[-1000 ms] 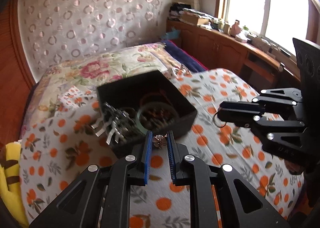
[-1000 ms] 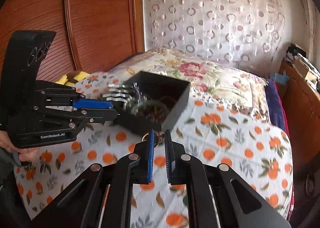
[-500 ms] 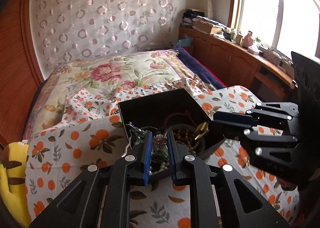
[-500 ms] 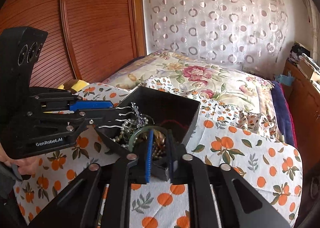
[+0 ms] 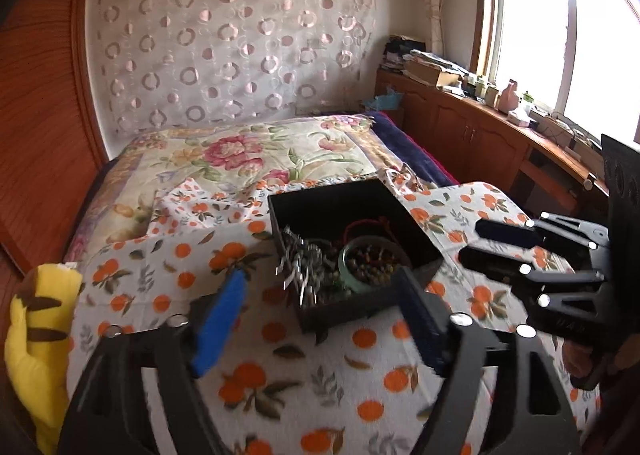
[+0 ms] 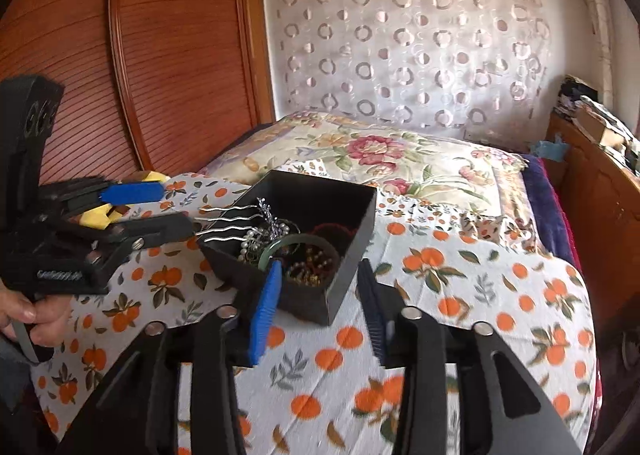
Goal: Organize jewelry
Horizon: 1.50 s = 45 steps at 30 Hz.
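Opening, both sets of jaws stand apart and empty: left gripper (image 5: 320,319), right gripper (image 6: 320,307). The black box (image 6: 352,239) of jewelry (image 6: 308,259) sits on the bed (image 6: 460,295). This looks like a release; next, seek another loose piece.

Daylight glares white through the window (image 5: 560,35); fisheye edges bend and darken, near tools blur.

A home bedroom: a bed (image 5: 280,355) under an orange-print cover, a floral quilt (image 5: 248,159), a wooden wardrobe (image 6: 160,55), and a cluttered window cabinet (image 5: 480,131).
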Motion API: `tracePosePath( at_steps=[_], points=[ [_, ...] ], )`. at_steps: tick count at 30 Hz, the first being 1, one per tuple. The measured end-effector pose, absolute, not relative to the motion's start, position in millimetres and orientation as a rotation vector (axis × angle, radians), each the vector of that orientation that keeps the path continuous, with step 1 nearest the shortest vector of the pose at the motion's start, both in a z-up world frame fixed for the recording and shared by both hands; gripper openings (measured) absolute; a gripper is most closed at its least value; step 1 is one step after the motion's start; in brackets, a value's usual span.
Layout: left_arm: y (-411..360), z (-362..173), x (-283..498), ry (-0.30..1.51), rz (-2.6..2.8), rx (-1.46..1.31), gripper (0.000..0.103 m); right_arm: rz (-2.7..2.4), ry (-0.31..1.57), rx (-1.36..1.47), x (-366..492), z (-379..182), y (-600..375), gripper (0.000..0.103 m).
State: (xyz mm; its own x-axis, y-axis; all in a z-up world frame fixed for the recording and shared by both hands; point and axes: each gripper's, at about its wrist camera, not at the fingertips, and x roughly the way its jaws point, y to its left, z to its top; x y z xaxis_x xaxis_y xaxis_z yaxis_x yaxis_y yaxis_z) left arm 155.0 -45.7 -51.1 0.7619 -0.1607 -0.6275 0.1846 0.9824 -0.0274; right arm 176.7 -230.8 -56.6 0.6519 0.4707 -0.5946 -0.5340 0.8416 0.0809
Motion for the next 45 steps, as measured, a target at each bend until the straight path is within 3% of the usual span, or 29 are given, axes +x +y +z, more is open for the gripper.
tracePosePath(
  at_steps=[5, 14, 24, 45],
  points=[
    [-40, -50, 123, 0.673, -0.138, 0.044, 0.092, 0.547, 0.621, -0.088, 144, -49, -239, 0.061],
    [-35, -34, 67, 0.636, -0.077, 0.053, 0.095, 0.468, 0.527, -0.033, 92, -25, -255, 0.101],
    [-35, -19, 27, 0.569, -0.041, 0.034, 0.095, 0.351, 0.468, 0.025, 52, -11, -273, 0.101],
    [-29, -23, 25, 0.571, -0.029, 0.016, 0.095, 0.334, 0.464, 0.017, 47, -14, -267, 0.101]
  ],
)
